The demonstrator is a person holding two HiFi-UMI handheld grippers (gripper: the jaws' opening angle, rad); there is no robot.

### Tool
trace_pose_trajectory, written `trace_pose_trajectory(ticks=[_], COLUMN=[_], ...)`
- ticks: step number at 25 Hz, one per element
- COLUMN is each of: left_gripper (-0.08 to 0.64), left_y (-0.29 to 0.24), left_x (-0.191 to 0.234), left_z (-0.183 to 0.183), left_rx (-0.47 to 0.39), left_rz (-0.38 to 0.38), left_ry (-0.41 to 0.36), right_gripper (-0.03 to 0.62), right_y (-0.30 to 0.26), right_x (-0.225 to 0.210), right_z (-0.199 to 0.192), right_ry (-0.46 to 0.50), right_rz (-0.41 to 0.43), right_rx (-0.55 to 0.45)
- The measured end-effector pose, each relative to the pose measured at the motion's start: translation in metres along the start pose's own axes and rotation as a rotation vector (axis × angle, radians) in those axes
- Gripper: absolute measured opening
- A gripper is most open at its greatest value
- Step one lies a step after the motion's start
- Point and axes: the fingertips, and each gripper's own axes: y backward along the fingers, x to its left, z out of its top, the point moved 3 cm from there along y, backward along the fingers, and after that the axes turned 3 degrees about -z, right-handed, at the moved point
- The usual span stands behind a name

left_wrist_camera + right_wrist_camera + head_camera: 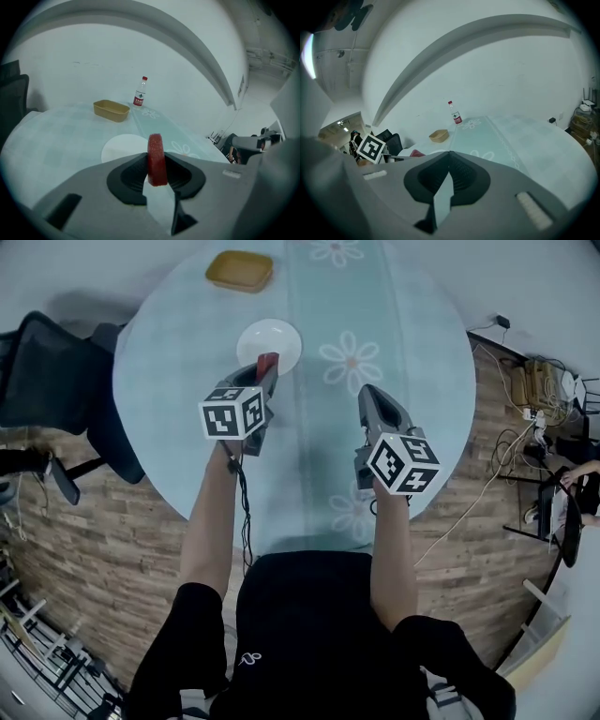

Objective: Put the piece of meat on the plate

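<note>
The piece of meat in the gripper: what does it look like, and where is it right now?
The meat is a dark red, rounded slice, slightly grainy, perhaps a toy. It stands on edge, pinched by its flat sides in the left gripper, its top poking above the jaws. It is held in the air by the near edge of the white plate, not yet on it. Only the gripper touches it.

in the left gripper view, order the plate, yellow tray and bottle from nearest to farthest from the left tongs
1. white plate: just beyond the left tongs, slightly to their left.
2. yellow tray: farther back on the table, left of centre.
3. bottle: farthest, upright at the table's far edge.
</note>
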Motion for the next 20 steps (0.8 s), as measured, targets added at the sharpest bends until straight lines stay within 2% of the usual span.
trace_pose_trajectory(ticks=[6,13,18,20], left_gripper=[0.097,0.097,0.097,0.097], left_y=[-0.031,-0.054,-0.061,-0.061], left_x=[0.020,0.040,0.044,0.047], left_z=[0.014,0.011,0.005,0.005], left_rx=[0.034,0.091,0.135,0.127], left_rz=[-0.040,-0.059,-0.059,-0.057], left_ry=[0.022,0.128,0.129,0.138], right_gripper=[0.008,0.008,0.008,0.008], right_y=[-0.018,-0.029,-0.032,-0.033], right_x=[0.001,0.003,0.004,0.005], right_z=[-0.008,-0.017,-0.020,-0.019], right_ry=[-0.005,0.002,0.006,0.008], right_rz=[0.007,0.010,0.004,0.006], right_rx=[0.031,0.062,0.069,0.070])
